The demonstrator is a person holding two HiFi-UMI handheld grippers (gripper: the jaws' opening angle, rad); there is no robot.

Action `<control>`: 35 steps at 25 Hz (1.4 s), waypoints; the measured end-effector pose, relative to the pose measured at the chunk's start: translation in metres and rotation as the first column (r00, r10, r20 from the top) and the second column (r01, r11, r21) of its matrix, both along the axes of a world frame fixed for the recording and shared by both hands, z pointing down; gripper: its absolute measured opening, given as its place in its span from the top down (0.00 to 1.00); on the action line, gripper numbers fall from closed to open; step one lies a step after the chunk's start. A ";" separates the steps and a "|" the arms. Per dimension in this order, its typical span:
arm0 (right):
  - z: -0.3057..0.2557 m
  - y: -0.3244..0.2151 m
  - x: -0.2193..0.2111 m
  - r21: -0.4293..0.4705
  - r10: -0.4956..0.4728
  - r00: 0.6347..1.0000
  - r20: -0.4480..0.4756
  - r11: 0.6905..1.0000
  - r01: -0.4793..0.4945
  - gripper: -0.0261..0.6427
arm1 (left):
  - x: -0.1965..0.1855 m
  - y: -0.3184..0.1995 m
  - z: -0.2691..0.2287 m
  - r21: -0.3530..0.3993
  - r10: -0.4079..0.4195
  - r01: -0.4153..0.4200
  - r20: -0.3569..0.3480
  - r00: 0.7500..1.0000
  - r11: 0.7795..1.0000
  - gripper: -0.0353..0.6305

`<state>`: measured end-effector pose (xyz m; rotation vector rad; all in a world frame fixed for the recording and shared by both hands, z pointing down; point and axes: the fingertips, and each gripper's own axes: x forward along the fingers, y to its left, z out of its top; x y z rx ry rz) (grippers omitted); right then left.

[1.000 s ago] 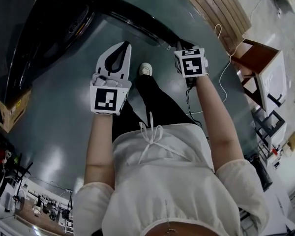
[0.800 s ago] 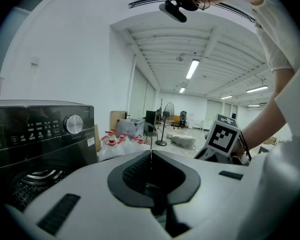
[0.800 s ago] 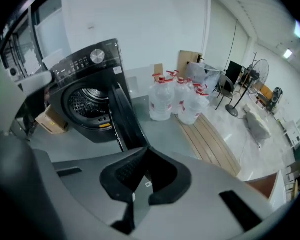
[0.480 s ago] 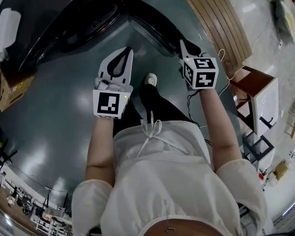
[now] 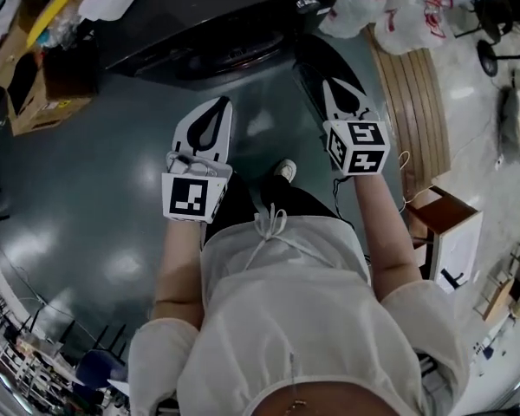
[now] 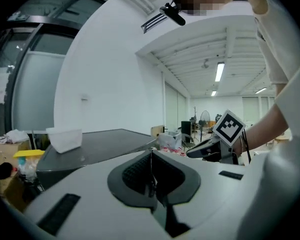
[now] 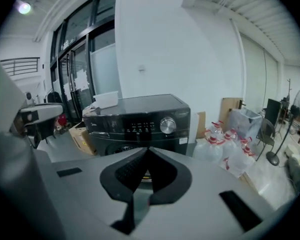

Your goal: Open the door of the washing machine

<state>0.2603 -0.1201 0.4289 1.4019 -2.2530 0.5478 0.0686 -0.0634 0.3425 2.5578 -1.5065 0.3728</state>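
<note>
Only the right gripper view shows the control panel (image 7: 137, 127) of the washing machine (image 7: 179, 139), at twelve o'clock beyond the right gripper (image 7: 147, 154). The left gripper (image 6: 151, 159) sees only its top (both jaw pairs pressed together, empty).

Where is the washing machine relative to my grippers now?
The washing machine stands straight ahead of the right gripper in the right gripper view, between a cardboard box at the picture's left and white bags at its right.
</note>
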 end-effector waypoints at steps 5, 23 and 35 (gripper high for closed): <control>-0.040 -0.027 -0.066 0.094 -0.078 0.997 -0.003 0.992 0.078 0.95 | -0.064 0.000 -0.034 0.056 -0.097 0.097 0.009 0.995 0.994 0.91; -0.191 -0.036 -0.185 0.408 -0.325 0.945 0.034 0.868 0.284 0.96 | -0.184 0.015 -0.168 0.314 -0.347 0.346 -0.057 0.936 0.884 0.91; -0.214 0.001 -0.162 0.453 -0.363 0.930 0.061 0.840 0.298 0.96 | -0.158 0.045 -0.180 0.323 -0.363 0.353 -0.032 0.931 0.878 0.91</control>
